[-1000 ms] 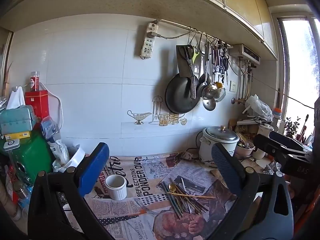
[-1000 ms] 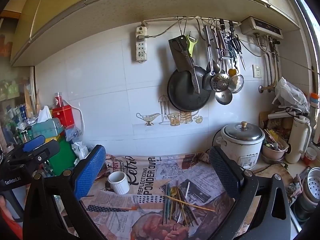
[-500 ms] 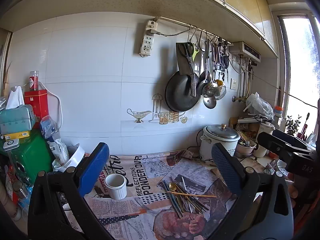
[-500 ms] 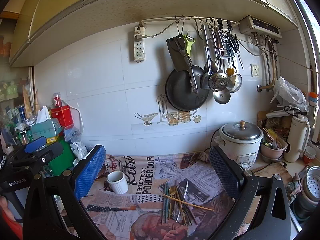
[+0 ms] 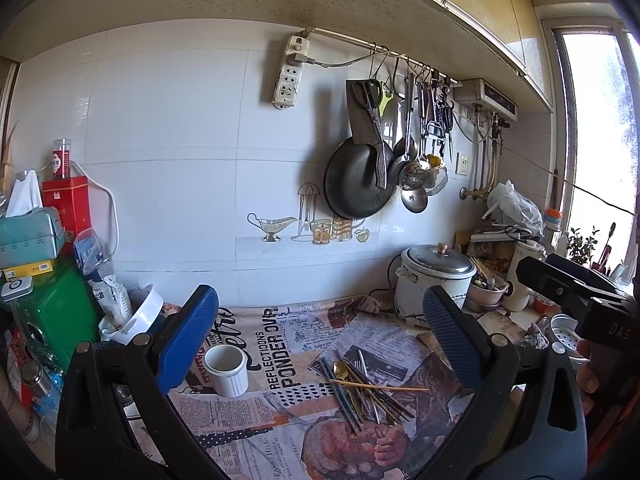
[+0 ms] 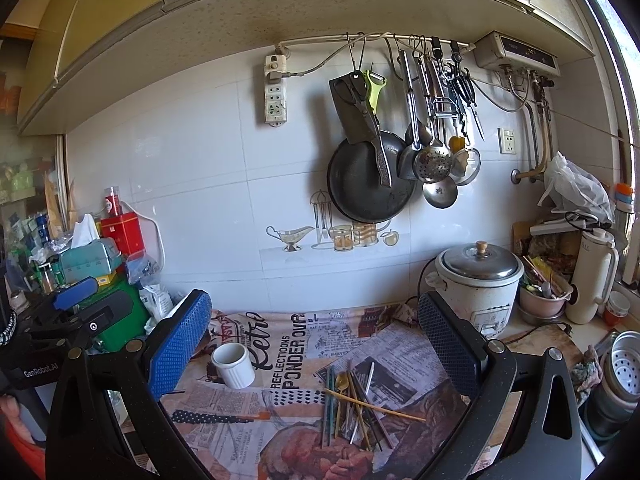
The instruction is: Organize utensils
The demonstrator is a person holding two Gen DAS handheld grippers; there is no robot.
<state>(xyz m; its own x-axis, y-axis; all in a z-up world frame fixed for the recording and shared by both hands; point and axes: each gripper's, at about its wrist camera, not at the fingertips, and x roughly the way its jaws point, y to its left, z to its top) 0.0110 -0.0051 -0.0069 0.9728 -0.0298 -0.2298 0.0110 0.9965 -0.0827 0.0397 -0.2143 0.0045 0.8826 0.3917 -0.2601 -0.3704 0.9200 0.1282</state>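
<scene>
Newsprint-patterned counter below a tiled wall, with loose utensils (image 5: 366, 386) heaped near its front edge, right of a white cup (image 5: 225, 369).
Both the left gripper (image 5: 320, 340) and right gripper (image 6: 316, 340) are held wide open and empty above the counter; one piece at the heap's edge is best singled out, pinched at mid-length and stood in the cup.

Newsprint-patterned cloth (image 6: 280, 364), matt and faintly creased, covers the worktop. The white cup (image 6: 233, 365) at nine o'clock of the utensil pile (image 6: 360, 404) looks like glossy glazed ceramic. The pile mixes shiny metal pieces with matt wooden sticks. The left tool (image 5: 320, 344) and right tool (image 6: 316, 340) have matt black plastic frames and rough, dimpled blue rubber pads (image 6: 178, 344). Glossy white tiles (image 6: 200, 160) line the wall.
</scene>
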